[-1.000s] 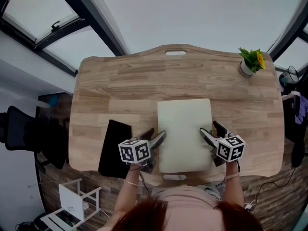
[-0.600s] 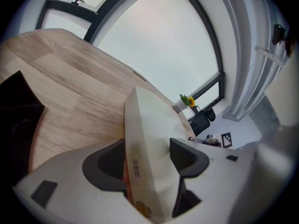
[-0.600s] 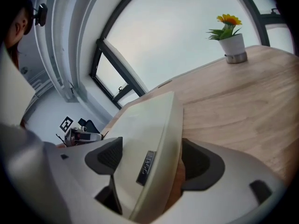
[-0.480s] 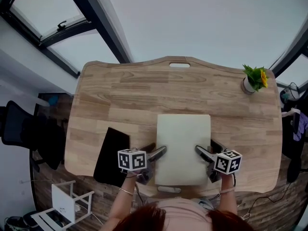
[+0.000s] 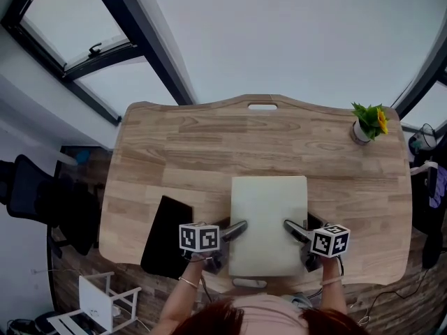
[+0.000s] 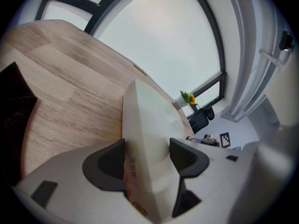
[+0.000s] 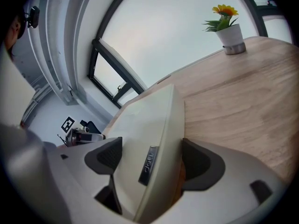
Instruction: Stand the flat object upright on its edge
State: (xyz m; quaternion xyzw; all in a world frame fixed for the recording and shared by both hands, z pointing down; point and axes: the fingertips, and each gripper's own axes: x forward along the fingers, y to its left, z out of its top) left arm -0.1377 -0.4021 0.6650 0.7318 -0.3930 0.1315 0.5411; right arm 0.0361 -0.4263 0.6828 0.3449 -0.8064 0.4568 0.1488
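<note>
My jaws have just been opening wide, so left gripper (image 6: 147, 155) and right gripper (image 7: 152, 157) straddle, unclamped, opposite edges of the flat object (image 5: 269, 208) lying on the surface (image 5: 195, 138); next, I judge, clamp and tip it upright.

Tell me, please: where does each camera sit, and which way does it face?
Head view: on the person's head, facing steeply down at the table; hair, forearms, left gripper and right gripper show.
Left gripper view: on the left gripper, facing along its jaws toward the plant; the jaws have just been opening, with the pad's edge between them.
Right gripper view: on the right gripper, likewise; its jaws have just been opening around the pad's other edge, plant beyond.
Shared: all views show pad, table and plant.
</note>
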